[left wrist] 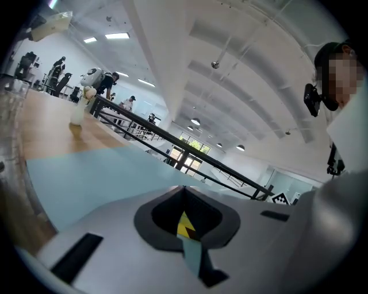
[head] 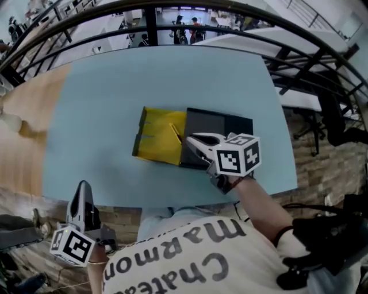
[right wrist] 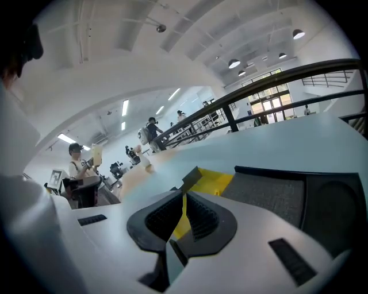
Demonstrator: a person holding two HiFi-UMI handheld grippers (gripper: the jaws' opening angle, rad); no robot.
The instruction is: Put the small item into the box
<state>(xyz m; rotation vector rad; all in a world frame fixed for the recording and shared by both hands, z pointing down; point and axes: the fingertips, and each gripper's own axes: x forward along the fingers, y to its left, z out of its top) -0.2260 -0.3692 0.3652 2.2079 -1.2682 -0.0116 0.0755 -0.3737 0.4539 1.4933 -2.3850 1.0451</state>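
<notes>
An open box lies in the middle of the light blue table (head: 103, 109): a yellow part (head: 156, 140) on the left and a flat black tray (head: 224, 127) on the right. A thin yellow flap (head: 175, 133) stands up between them. My right gripper (head: 191, 139) reaches in from the near right, shut on that flap. In the right gripper view the flap (right wrist: 192, 175) sticks up dark at the tips (right wrist: 184, 192), with the yellow part (right wrist: 213, 181) and black tray (right wrist: 287, 192) behind. My left gripper (head: 84, 188) hangs shut and empty off the table's near left edge. No separate small item shows.
Wooden flooring (head: 23, 115) with a pale object (head: 11, 122) lies left of the table. A black railing (head: 172, 11) curves round the far side, with people beyond it. Dark chairs (head: 336, 123) stand at the right. In the left gripper view a pale bottle (left wrist: 77, 112) stands far off.
</notes>
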